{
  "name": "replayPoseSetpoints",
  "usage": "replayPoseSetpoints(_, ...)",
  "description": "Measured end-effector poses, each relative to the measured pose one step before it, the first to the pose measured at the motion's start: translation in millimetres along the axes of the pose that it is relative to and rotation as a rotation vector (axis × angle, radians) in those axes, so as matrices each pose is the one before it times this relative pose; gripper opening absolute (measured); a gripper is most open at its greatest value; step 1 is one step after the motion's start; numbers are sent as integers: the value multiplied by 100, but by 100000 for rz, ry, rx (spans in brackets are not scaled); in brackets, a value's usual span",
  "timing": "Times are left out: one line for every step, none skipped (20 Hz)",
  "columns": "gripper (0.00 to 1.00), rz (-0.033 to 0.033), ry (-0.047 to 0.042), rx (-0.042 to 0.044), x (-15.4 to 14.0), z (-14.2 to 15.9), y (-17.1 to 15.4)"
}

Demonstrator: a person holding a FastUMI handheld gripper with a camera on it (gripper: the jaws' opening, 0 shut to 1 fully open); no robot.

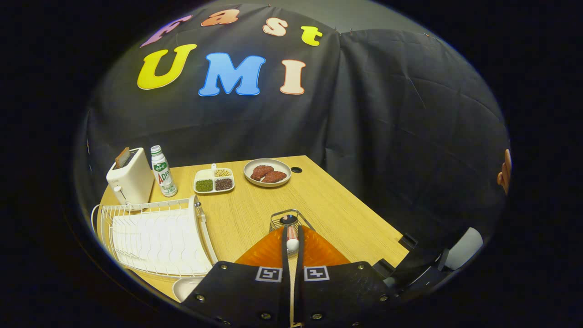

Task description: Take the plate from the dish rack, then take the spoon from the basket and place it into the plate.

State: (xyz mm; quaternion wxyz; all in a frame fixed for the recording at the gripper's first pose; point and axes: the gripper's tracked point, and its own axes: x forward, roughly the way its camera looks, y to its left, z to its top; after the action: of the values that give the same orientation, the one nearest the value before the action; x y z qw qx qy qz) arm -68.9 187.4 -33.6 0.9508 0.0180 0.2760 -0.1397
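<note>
I am holding the spoon (292,240) clenched between the jaws above the basket (290,219), and I am risking it slipping, thinly pinched, before reaching the plate (187,287) beside the dish rack (155,239).

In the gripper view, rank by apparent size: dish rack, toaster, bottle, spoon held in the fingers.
1. dish rack
2. toaster
3. bottle
4. spoon, pinched in the gripper; it is nearest, yet looks smallest.

Tabletop layout, from the gripper (292,248)

Spoon (292,239) sits between the nearly closed fingers, wire basket (289,218) just beyond. Dish rack (155,237) lies at lower left, plate (187,287) below it; toaster (130,181), bottle (162,172), divided tray (214,181) and meat dish (267,172) line the table's (337,214) far edge.
</note>
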Motion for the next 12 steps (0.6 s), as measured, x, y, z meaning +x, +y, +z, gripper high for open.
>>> replayPoseSetpoints(3, 945, -1058, -341, -693, 408, 209)
replayPoseSetpoints(3, 1200, -1025, -352, -536, 313, 290)
replayPoseSetpoints(3, 1568, -1038, -394, -643, 340, 433)
replayPoseSetpoints(3, 1579, -1072, -555, -677, 144, 455)
replayPoseSetpoints(3, 2049, -1206, -853, -780, 280, 622)
replayPoseSetpoints(3, 1992, -889, -798, -635, 139, 636)
replayPoseSetpoints(3, 2545, -1270, -1278, -834, 242, 810)
replayPoseSetpoints(3, 2267, -883, -1243, -735, 34, 675)
replayPoseSetpoints(3, 3143, -1202, -1351, -916, 146, 938)
replayPoseSetpoints(3, 3117, -838, -1063, -810, -9, 1066)
replayPoseSetpoints(3, 3013, -555, -910, -760, -16, 936)
replayPoseSetpoints(3, 3733, -529, -1238, -940, -168, 1186)
